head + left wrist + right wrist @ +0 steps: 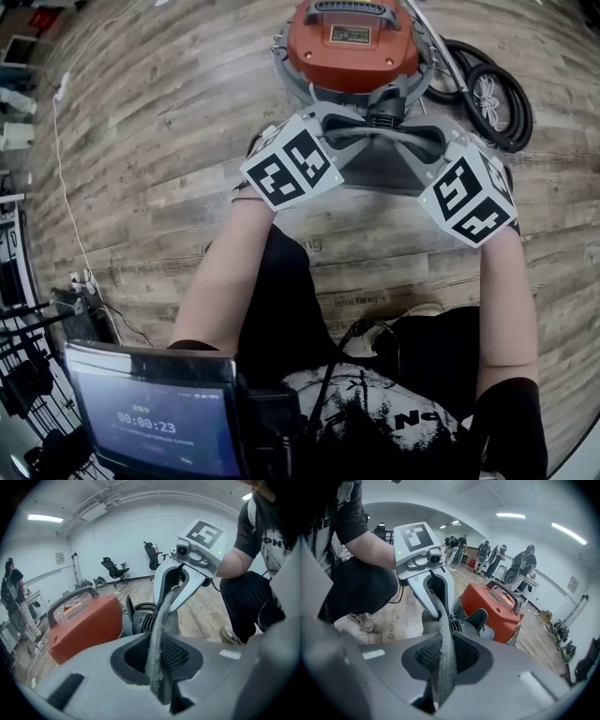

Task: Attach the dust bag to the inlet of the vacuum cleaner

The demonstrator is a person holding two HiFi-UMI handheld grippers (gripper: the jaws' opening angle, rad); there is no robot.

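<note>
The orange vacuum cleaner [352,42] stands on the wooden floor, its black inlet [386,111] facing me. The grey dust bag [384,141] is stretched between both grippers just in front of that inlet. My left gripper [330,142] pinches the bag's left end and my right gripper [439,150] pinches its right end. In the left gripper view the bag's edge [157,644] runs from my left gripper [159,667] up to the right gripper [174,592], beside the inlet [143,620]. In the right gripper view the fabric [445,660] sits clamped in the right gripper [443,677].
A coiled black hose [489,94] lies right of the vacuum. A tablet screen [155,417] hangs at the lower left and a white cable [66,187] runs along the floor. Several people [497,555] stand far off; office chairs [115,569] are by the wall.
</note>
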